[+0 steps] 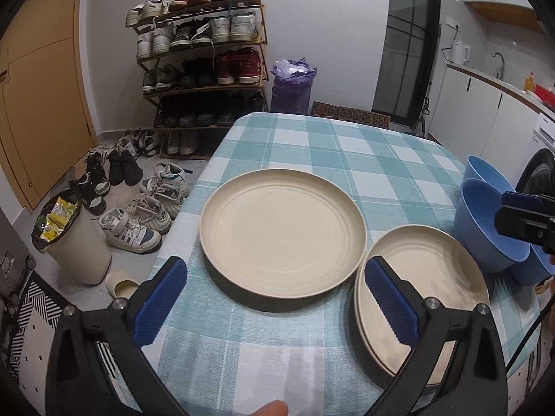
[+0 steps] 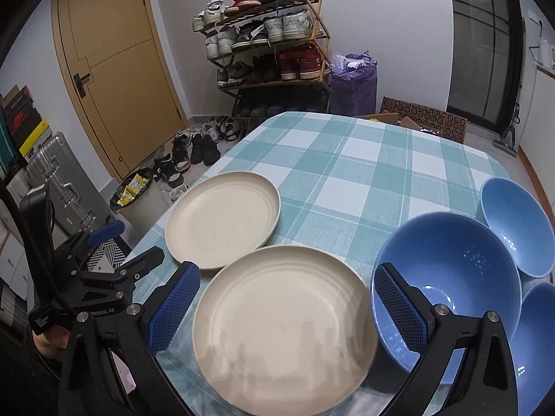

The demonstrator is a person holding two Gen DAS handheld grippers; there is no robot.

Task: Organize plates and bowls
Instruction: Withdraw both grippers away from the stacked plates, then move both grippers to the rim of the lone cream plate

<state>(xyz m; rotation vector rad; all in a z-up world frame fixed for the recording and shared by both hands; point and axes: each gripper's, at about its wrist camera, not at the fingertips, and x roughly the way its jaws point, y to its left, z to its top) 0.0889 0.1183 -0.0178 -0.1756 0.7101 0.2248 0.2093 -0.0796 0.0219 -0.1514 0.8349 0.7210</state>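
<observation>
Both the left gripper [image 1: 277, 306] and right gripper [image 2: 289, 306] gape wide, empty. Between pickups, I judge: single plate [image 1: 282, 234] at twelve o'clock must join the stack [image 1: 430, 294], seemingly two plates, at three; bowls [image 2: 447, 270] beyond.

Readable text: one brand mark
The left gripper [image 2: 114, 242] carries white letters "Robot.AI" on its black body; a small white label below it is too blurred to read.

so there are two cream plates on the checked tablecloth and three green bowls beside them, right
Not quite: the three round bowls are blue, not green, as the right wrist view shows. The rest holds: cream round plates lie on the teal-and-white checked tablecloth with the bowls beside them.
</observation>
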